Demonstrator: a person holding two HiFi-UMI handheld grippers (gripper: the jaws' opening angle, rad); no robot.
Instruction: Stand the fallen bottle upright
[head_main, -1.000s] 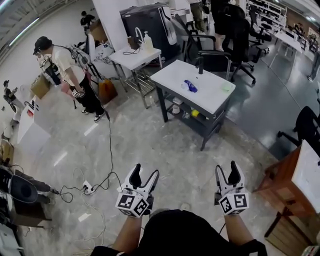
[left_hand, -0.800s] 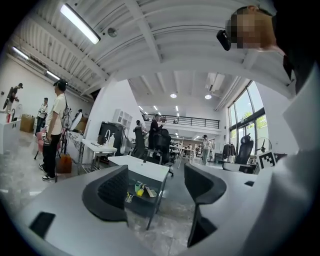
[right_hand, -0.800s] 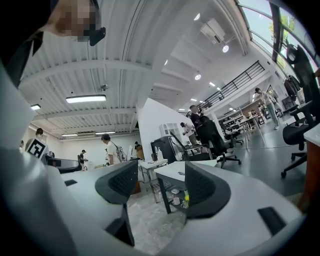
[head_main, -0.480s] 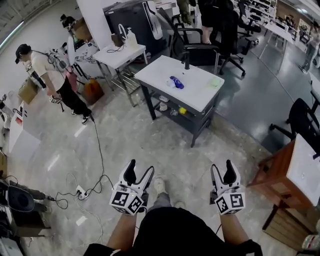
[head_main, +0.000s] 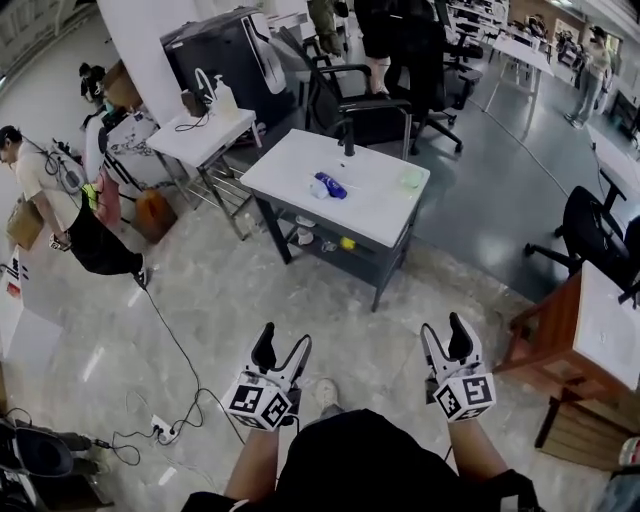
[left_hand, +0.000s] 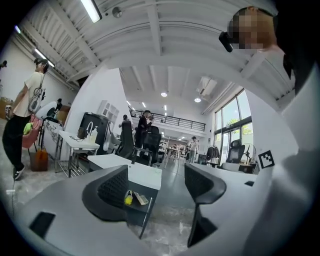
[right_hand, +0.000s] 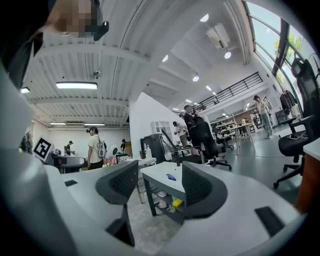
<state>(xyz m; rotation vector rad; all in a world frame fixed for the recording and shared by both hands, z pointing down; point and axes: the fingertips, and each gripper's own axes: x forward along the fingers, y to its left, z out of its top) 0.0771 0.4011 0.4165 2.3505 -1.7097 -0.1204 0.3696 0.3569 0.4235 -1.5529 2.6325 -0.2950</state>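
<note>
Glossy polished floor; smooth matt table top; wooden desk — right tool matt plastic.

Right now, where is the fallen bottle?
In the head view, the bottle lies on the white table ahead, left of a small green thing.

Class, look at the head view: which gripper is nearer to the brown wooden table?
Right. The right gripper hangs just left of the wooden table in the picture, apart from it. The left gripper is much farther left, so farther from the table.
</note>
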